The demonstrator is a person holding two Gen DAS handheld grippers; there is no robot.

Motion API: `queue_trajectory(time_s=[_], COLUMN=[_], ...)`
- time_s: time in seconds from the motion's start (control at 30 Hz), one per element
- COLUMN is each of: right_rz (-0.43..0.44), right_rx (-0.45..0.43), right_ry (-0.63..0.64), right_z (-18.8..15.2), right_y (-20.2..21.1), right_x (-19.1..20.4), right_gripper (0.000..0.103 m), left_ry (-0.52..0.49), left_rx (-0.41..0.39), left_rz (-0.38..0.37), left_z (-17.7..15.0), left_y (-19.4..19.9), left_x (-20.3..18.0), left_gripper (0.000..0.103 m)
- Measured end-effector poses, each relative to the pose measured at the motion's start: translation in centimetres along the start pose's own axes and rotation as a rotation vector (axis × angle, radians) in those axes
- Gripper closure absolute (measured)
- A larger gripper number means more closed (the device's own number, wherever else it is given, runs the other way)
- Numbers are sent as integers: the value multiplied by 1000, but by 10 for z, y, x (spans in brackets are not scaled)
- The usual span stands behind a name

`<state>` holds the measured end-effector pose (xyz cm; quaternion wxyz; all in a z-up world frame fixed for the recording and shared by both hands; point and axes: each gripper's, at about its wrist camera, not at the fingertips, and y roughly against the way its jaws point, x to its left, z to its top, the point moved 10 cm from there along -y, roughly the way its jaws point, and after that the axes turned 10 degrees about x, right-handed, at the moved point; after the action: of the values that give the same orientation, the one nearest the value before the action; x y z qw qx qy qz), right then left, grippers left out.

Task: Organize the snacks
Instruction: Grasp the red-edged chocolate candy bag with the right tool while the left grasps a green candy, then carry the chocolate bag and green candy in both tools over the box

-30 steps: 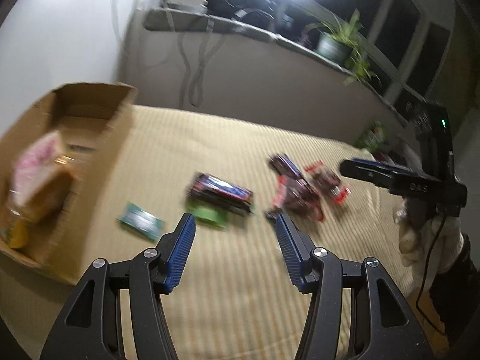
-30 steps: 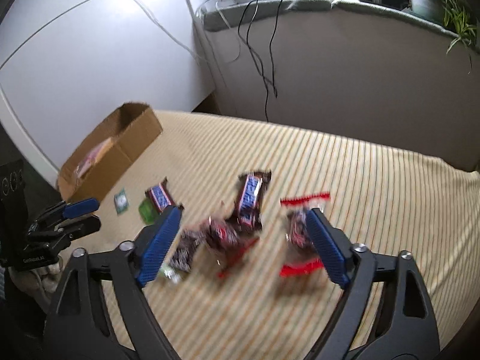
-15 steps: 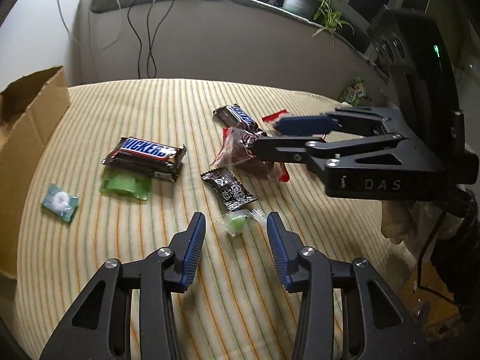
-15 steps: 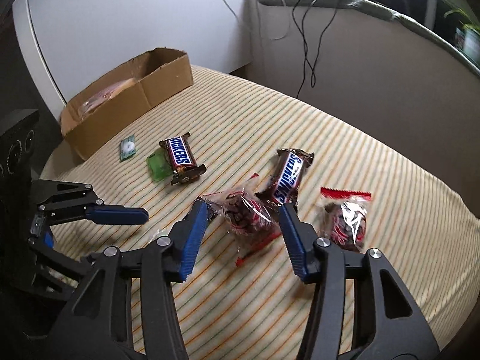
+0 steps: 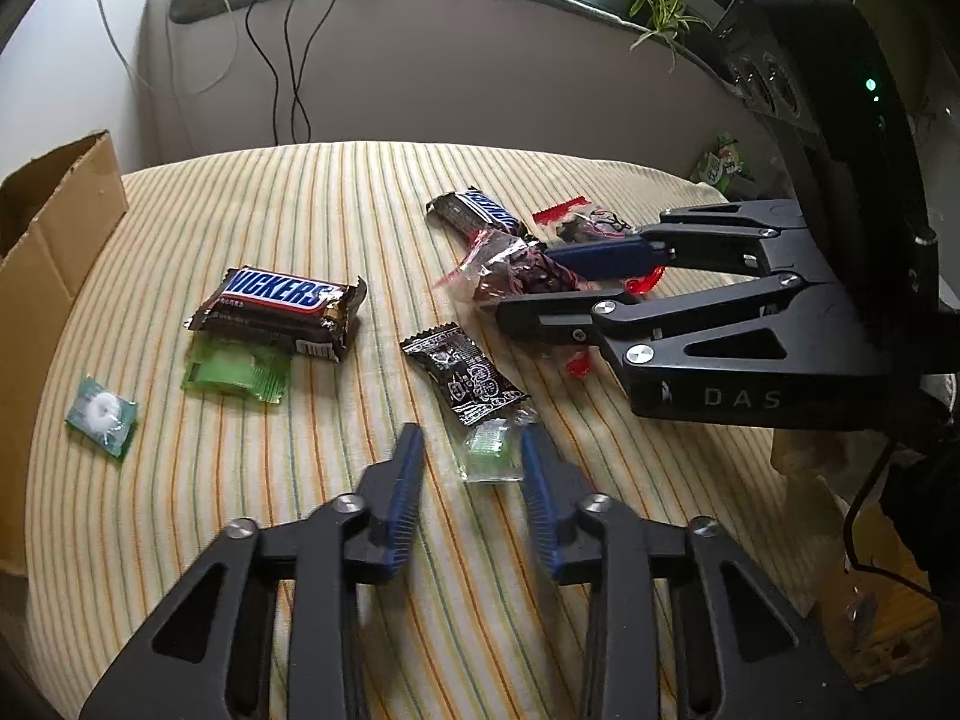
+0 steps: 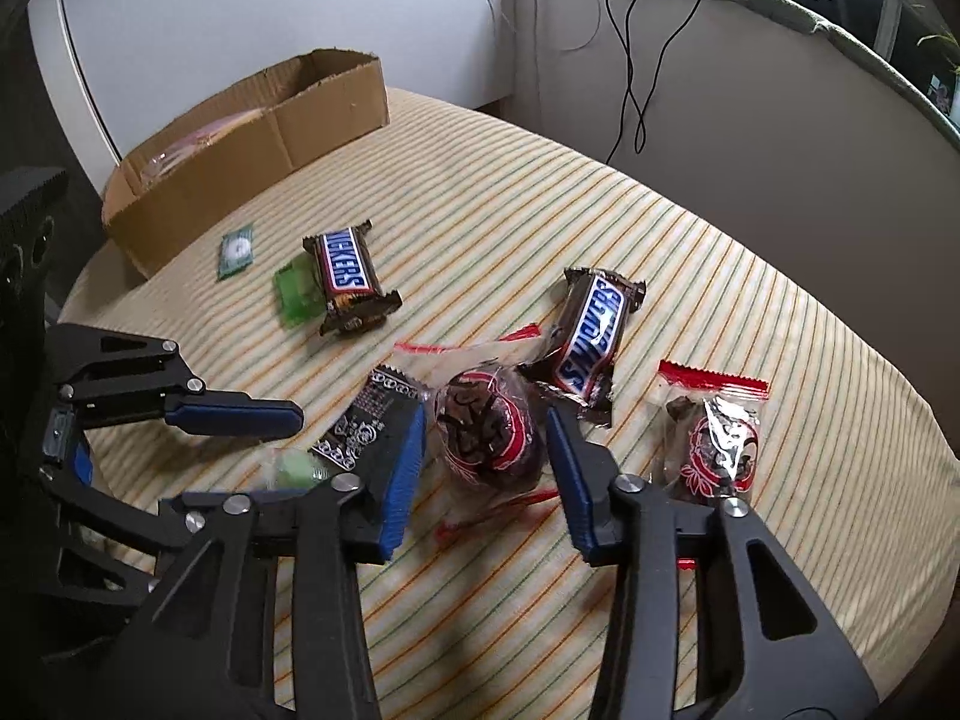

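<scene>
Both grippers had closed in: left gripper [image 5: 473, 456], jaws apart, straddled the small green candy [image 5: 489, 450]; right gripper [image 6: 486, 450], also apart, flanked the red-sealed snack bag [image 6: 489, 429]. Beyond that bag, Snickers bars [image 6: 345, 267] lay on the striped tablecloth [image 6: 690, 276], a cardboard box [image 6: 252, 144] farther off.

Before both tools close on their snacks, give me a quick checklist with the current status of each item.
1. Left tool open around the green candy: ok.
2. Right tool open around the clear red-edged packet: ok.
3. Black wrapper free of the left tool's grip: cannot tell, it overlaps the candy.
4. Snickers bar free of the right tool's grip: not ok, it touches the packet.
5. Cardboard box open: ok.
</scene>
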<state>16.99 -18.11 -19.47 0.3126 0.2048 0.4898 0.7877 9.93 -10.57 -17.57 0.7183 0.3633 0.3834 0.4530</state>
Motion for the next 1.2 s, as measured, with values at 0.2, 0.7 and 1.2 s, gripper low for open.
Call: queue_trajectory(time_s=[0.2, 0.7, 1.2], right_rz=[6, 22, 43], right_rx=[9, -42, -115], right_ry=[-1, -15, 55], right_z=[-1, 7, 63], right_y=[1, 33, 55], right_x=[0, 8, 57], right_gripper=[69, 69, 69], left_ry=[-6, 29, 118], left_rx=[-1, -64, -190], left_rz=[1, -25, 25], left_z=[3, -2, 0], left_y=[-6, 29, 87], left_x=[-2, 8, 64], left_gripper=[80, 80, 80])
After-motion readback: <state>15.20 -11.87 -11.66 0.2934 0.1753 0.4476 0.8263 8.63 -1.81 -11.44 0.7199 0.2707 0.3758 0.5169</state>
